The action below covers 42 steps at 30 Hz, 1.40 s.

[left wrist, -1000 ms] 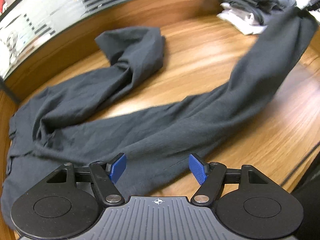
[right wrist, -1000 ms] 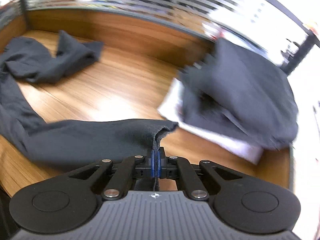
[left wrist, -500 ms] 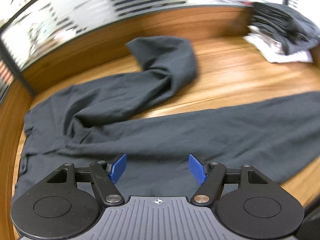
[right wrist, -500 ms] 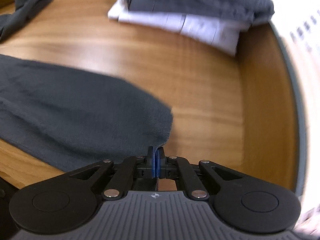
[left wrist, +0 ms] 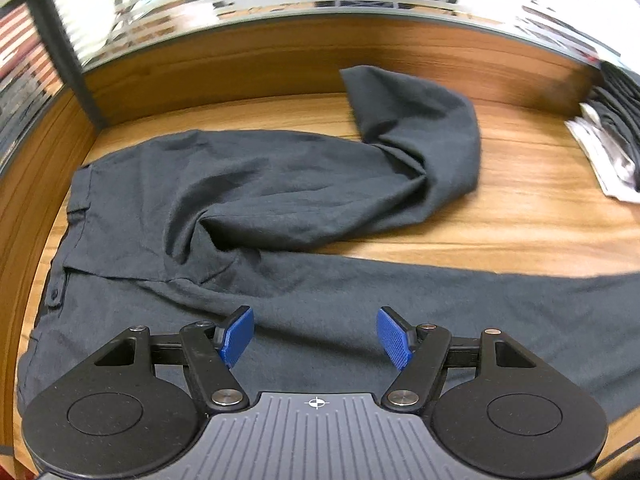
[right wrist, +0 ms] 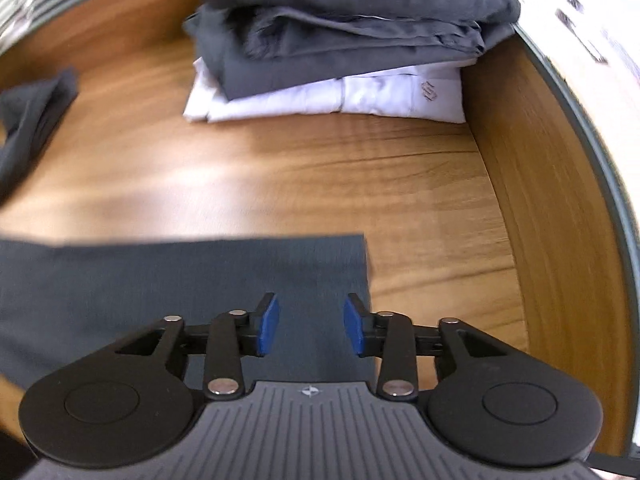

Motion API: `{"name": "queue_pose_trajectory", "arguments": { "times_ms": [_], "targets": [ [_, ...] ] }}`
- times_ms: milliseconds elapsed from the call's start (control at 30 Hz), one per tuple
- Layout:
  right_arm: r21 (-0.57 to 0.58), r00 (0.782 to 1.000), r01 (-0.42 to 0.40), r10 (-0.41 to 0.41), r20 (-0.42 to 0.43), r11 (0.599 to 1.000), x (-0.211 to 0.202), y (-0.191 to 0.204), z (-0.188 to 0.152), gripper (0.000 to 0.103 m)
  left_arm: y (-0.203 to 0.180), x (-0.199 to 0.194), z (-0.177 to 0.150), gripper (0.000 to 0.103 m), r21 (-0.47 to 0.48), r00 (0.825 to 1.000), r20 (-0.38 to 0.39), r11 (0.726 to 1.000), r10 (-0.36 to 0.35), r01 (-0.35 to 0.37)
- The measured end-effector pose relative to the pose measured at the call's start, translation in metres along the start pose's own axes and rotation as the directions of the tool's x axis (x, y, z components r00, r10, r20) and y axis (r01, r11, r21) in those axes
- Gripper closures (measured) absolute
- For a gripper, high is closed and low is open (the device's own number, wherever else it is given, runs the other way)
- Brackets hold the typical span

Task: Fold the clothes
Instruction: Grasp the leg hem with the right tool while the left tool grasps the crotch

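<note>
- Hovering over the trousers, the left tool (left wrist: 316, 336) has its blue pads spread wide with nothing pinched between them, just dark cloth lying flat underneath.
- The right tool (right wrist: 311, 324) is pointing down at the hem end of one leg; its jaws are opening, the pads sit apart and the fabric lies flat below the gap, not gripped.
- The dark grey trousers (left wrist: 248, 240) are spread out on the wooden surface (left wrist: 540, 216). The waistband with its belt loops sits at the left in the left wrist view.
- One leg (right wrist: 192, 280) runs straight across the near side of the surface, and in the right wrist view its square hem ends just right of the tool's pads.
- The other leg (left wrist: 416, 148) is still messy: it runs out toward the back, then doubles over on itself in a crumpled bend, with its end lying near the raised wooden back edge.
- Well apart from the trousers, in the far right corner, there's a stack of folded clothes (right wrist: 352, 32): dark grey pieces on top and a folded white shirt (right wrist: 360, 98) with a small logo at the bottom.
- A striped wall runs behind the surface; it's too blurry to say more.
</note>
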State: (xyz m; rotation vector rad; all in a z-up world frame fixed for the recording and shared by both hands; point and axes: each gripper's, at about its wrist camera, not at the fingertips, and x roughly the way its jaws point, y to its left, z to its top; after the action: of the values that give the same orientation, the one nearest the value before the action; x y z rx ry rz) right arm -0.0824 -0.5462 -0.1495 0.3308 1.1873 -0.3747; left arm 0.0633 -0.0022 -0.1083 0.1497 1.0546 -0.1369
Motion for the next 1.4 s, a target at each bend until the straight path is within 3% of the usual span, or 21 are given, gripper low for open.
{"name": "queue_pose_trajectory", "arguments": {
  "times_ms": [200, 433, 467, 533, 600, 733, 867, 1033, 1200, 1400],
  "targets": [
    [0.170, 1.000, 0.029, -0.027, -0.013, 0.985, 0.035, -0.016, 0.022, 0.056, 0.011, 0.019, 0.009, 0.032, -0.116, 0.999, -0.047, 0.993, -0.005, -0.001],
    [0.153, 0.995, 0.075, -0.064, -0.076, 0.985, 0.068, -0.019, 0.035, 0.057, 0.007, 0.039, 0.013, 0.032, -0.139, 0.996, -0.093, 0.990, -0.002, -0.011],
    [0.144, 0.995, 0.075, -0.063, -0.083, 0.987, 0.070, -0.018, 0.036, 0.059, 0.008, 0.042, 0.014, 0.032, -0.144, 0.995, -0.099, 0.989, 0.006, -0.020],
    [0.122, 0.994, 0.079, -0.069, -0.085, 0.989, 0.069, -0.015, 0.036, 0.095, 0.011, 0.048, 0.017, 0.032, -0.162, 0.994, -0.107, 0.985, 0.038, -0.056],
    [0.108, 0.994, 0.080, -0.072, -0.076, 0.991, 0.065, -0.013, 0.037, 0.102, 0.016, 0.054, 0.020, 0.032, -0.187, 0.991, -0.107, 0.978, 0.079, -0.098],
    [0.088, 0.995, 0.090, -0.087, -0.038, 0.992, 0.053, -0.007, 0.038, 0.102, 0.032, 0.065, 0.030, 0.033, -0.238, 0.980, -0.111, 0.953, 0.167, -0.190],
    [0.088, 0.995, 0.100, -0.100, -0.014, 0.991, 0.041, -0.001, 0.036, 0.102, 0.048, 0.079, 0.037, 0.034, -0.285, 0.974, -0.129, 0.934, 0.186, -0.216],
    [0.057, 0.992, 0.122, -0.122, 0.006, 0.991, 0.033, 0.013, 0.034, 0.102, 0.057, 0.105, 0.040, 0.035, -0.278, 0.953, -0.186, 0.918, 0.238, -0.283],
    [0.047, 0.989, 0.143, -0.144, 0.024, 0.989, 0.025, 0.019, 0.031, 0.102, 0.066, 0.106, 0.038, 0.087, -0.338, 0.959, -0.163, 0.900, 0.233, -0.276],
    [0.071, 0.980, 0.184, -0.189, 0.068, 0.980, 0.006, 0.010, 0.021, 0.102, 0.078, 0.068, 0.037, 0.090, -0.434, 0.973, -0.097, 0.871, 0.210, -0.231]
  ]
}}
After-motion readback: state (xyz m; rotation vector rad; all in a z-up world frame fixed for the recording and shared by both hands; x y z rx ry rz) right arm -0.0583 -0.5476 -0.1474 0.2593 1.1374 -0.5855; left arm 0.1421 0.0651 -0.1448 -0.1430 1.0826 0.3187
